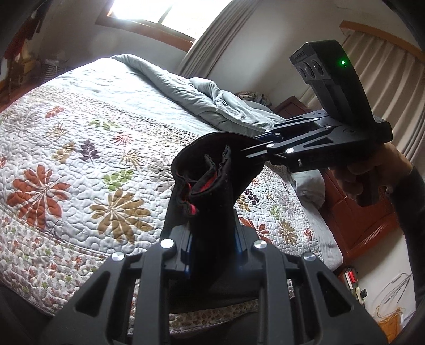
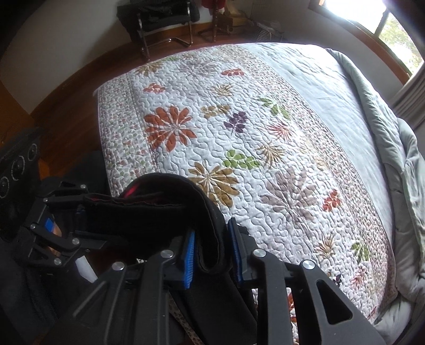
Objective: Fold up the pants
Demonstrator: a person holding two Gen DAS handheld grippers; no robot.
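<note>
Black pants [image 1: 209,191] with red lining hang in the air above the near edge of the bed, held by the waistband between both grippers. My left gripper [image 1: 212,246] is shut on one part of the waistband. My right gripper [image 1: 255,151] comes in from the right and is shut on the other part. In the right wrist view the pants [image 2: 148,212] stretch from my right gripper [image 2: 212,254], whose blue pads [image 2: 189,262] clamp the cloth, to the left gripper [image 2: 79,212] at the left. The legs hang down out of sight.
A floral quilt [image 2: 265,148] covers the bed. A grey duvet [image 1: 212,100] is bunched at the far side. A wooden nightstand [image 1: 358,220] stands to the right, a chair [image 2: 159,24] beyond the foot. A power strip [image 1: 353,281] lies on the floor.
</note>
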